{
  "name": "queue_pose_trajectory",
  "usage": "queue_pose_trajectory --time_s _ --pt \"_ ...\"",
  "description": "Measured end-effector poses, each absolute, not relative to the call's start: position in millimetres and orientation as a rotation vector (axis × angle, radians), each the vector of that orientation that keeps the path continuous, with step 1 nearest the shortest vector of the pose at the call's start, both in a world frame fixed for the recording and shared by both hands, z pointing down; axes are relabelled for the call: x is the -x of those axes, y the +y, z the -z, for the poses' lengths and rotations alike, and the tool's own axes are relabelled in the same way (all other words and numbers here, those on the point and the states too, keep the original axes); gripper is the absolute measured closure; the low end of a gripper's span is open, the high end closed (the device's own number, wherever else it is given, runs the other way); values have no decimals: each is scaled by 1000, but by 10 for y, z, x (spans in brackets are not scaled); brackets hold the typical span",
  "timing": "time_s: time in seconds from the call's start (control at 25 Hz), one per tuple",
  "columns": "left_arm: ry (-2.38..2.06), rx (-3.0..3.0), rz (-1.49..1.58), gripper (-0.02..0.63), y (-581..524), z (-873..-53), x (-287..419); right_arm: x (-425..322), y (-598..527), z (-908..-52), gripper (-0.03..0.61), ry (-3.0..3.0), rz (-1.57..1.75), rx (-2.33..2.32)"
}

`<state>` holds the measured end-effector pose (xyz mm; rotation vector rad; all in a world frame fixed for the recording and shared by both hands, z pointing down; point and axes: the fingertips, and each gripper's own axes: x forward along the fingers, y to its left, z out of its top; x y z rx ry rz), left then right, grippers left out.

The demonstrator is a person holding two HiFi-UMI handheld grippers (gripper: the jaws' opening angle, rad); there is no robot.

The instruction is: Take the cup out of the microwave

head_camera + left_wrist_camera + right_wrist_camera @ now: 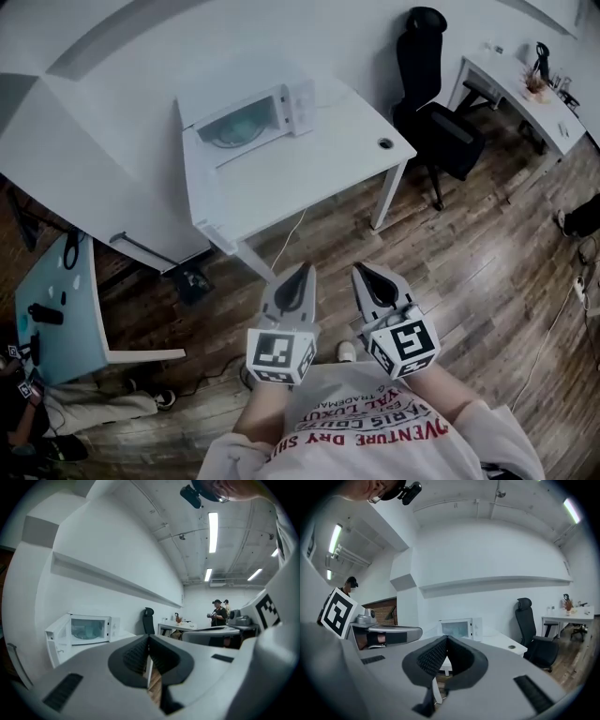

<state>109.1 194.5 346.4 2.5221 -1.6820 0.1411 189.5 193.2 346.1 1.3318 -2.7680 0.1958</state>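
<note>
White microwave (248, 117) is sitting on the table (309, 178), well ahead, with the cup presumably inside, not showing clearly. I'm holding left gripper (304, 271) and right gripper (362, 271) pinched closed, empty. Going in like that, I'm risking toppling the cup.

This is looking like an open office workroom: straight ahead of the jaws a plain white desk (309, 164) is carrying a microwave (248, 117), and off to their right a black swivel chair (431, 103) is standing beside a second white desk (520, 89) that is holding small clutter. Wood-plank flooring (469, 272) is running beneath the jaws with a cable (289, 236) trailing across it. In the left gripper view, strip lights (213, 531) are glowing on the bare ceiling above the jaws, and two people (218, 613) are standing far beyond them to the right.
</note>
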Motion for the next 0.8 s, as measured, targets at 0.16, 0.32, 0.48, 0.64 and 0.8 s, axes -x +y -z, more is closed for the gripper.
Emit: queue_pose_trajectory --time_s 0.16,0.32,0.48,0.64,0.8 --pt "-1710 -2475 -133 606 1560 -3468 -1175 -2057 1525 -3490 568 -2772 -215 -1315" --pt "-1742 -2443 -135 606 1163 -3506 -1127 -2060 1135 -3588 568 -2772 -246 -1289" --pt "-1749 -2444 -153 606 771 -3570 -1051 -1959 723 -3638 568 -2779 -254 -1282" --pt "-1765 -2458 -133 606 313 -3532 -890 -1756 277 -3626 568 -2791 -217 -1258" --pt "-1785 -2455 -116 606 -242 -3466 -669 -1527 -247 -3603 568 -2796 -200 -1230"
